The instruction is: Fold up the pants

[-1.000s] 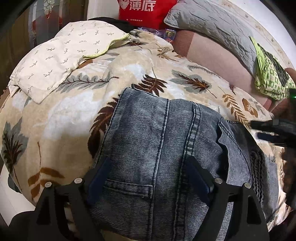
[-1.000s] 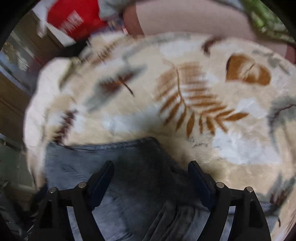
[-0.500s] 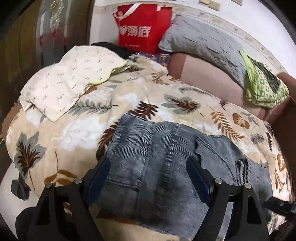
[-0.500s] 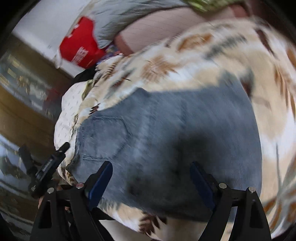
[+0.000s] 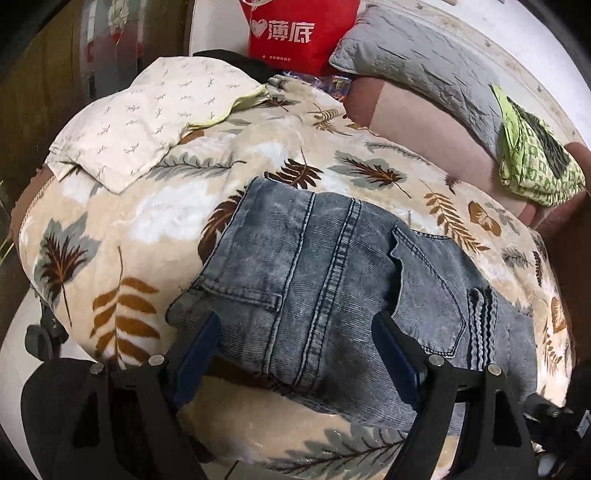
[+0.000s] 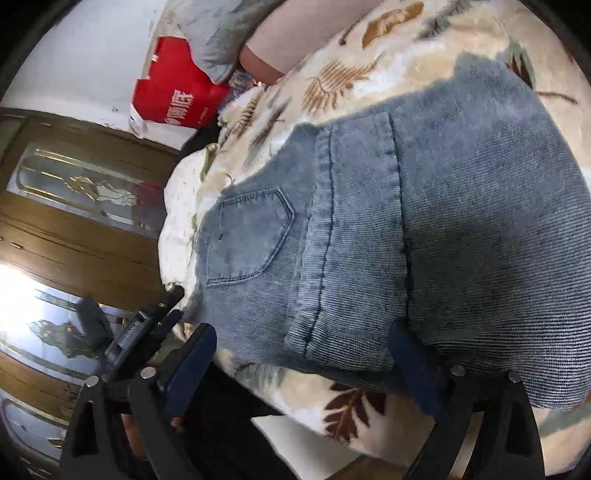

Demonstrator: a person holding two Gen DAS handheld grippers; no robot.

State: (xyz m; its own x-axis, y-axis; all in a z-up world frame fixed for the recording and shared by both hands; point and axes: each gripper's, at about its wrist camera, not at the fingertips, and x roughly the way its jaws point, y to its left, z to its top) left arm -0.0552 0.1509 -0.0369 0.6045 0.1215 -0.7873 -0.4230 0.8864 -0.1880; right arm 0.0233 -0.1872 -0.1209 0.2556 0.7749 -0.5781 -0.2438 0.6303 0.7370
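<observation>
Blue-grey denim pants (image 5: 332, 280) lie folded in a compact stack on a leaf-patterned blanket (image 5: 122, 229); they also show in the right wrist view (image 6: 424, 221), back pocket to the left. My left gripper (image 5: 295, 354) is open and empty, held just above the near edge of the pants. My right gripper (image 6: 303, 365) is open and empty, at the near edge of the folded stack. The left gripper shows from outside in the right wrist view (image 6: 147, 325), beside the pants' left edge.
A cream patterned pillowcase (image 5: 147, 122) lies at the blanket's far left. A red bag (image 5: 295, 33), a grey quilted pillow (image 5: 417, 62) and green checked cloth (image 5: 535, 162) sit at the back. A wooden glass-panelled door (image 6: 74, 221) stands left of the bed.
Both grippers have pulled back from the pants toward the bed's near edge. The right gripper swung round from the blanket's far side to the front of the stack.
</observation>
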